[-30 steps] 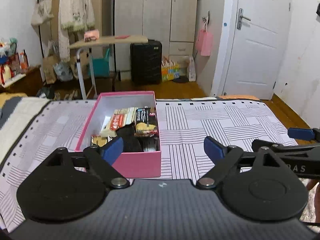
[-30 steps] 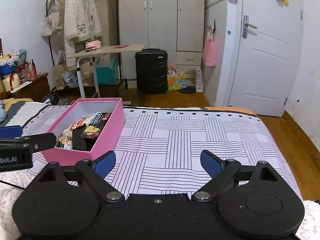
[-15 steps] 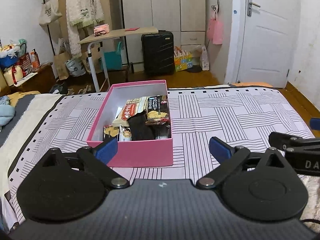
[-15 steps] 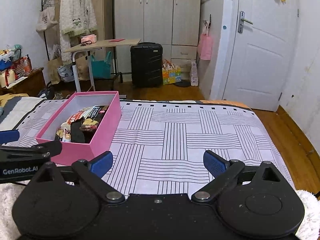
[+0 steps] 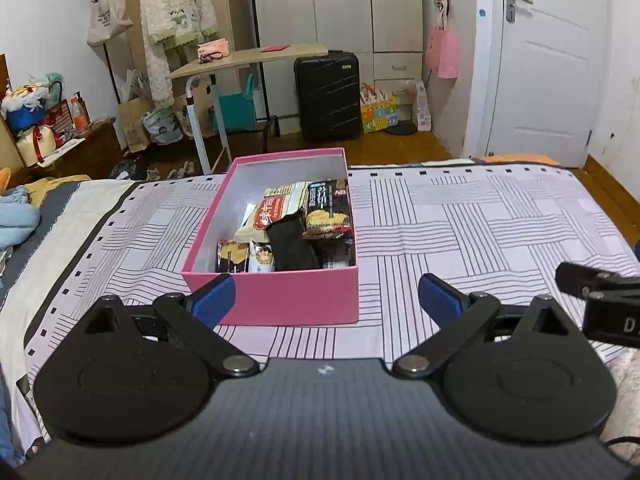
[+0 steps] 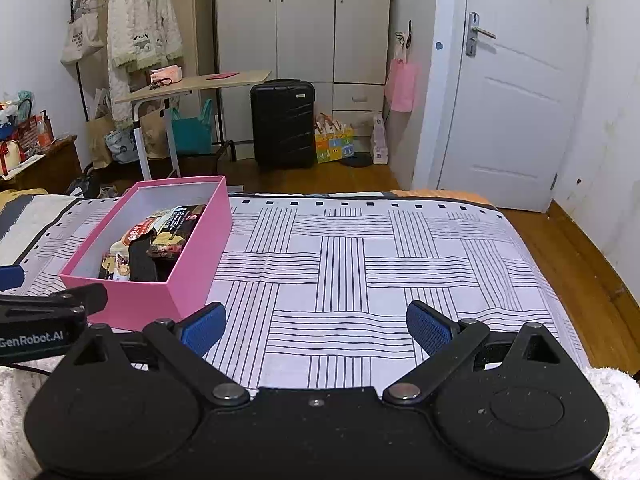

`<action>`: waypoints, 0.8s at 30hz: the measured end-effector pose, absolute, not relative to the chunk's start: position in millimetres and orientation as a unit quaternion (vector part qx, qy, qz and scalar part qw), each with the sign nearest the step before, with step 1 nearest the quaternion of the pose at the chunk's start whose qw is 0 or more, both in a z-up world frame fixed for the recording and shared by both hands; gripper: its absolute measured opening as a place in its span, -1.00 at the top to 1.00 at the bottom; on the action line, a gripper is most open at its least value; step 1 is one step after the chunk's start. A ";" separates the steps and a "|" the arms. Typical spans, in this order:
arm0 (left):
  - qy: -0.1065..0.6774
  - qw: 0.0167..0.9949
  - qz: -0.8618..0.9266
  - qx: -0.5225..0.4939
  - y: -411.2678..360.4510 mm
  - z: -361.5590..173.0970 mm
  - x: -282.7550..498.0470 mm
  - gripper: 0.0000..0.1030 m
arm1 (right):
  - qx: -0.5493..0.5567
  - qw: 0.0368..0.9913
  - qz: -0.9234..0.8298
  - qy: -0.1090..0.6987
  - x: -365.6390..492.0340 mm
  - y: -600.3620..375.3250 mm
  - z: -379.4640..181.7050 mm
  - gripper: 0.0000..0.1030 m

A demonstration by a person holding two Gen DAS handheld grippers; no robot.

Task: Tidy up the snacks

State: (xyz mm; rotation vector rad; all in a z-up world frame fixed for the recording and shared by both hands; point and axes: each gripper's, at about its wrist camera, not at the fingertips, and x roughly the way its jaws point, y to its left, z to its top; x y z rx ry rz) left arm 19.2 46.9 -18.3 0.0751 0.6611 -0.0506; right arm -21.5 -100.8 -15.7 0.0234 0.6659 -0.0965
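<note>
**Pink box directly ahead of the left gripper, long axis running away from it**

Nearest the lens, the left gripper (image 5: 326,298) was seen with its jaws spread wide and nothing between them; the jaws had just been opening over the preceding moment. The right gripper (image 6: 316,328) was likewise held apart and empty, over bare striped bedcover (image 6: 380,264). Just beyond the left fingertips, the pink box (image 5: 280,300) was set on the bedcover, its near short wall facing the left gripper and its long axis running away toward the room. The snack packets (image 5: 296,220) were lying inside it, crowded toward the near and right part. From the right gripper the box was offset to the left. The left gripper was therefore judged the nearer.
</note>
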 end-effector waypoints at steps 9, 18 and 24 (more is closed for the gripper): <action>0.321 0.946 -0.026 0.039 43.2 -21.3 15.8 -0.93 | 0.008 0.944 -0.056 0.325 -20.4 -102.3 -15.0 -0.91; 0.322 0.946 -0.025 0.033 45.2 -21.3 16.1 -0.93 | 0.009 0.943 -0.063 0.326 -20.5 -103.5 -14.9 -0.91; 0.321 0.946 -0.032 0.030 45.5 -22.2 15.8 -0.93 | 0.009 0.943 -0.064 0.327 -18.6 -103.1 -15.4 -0.91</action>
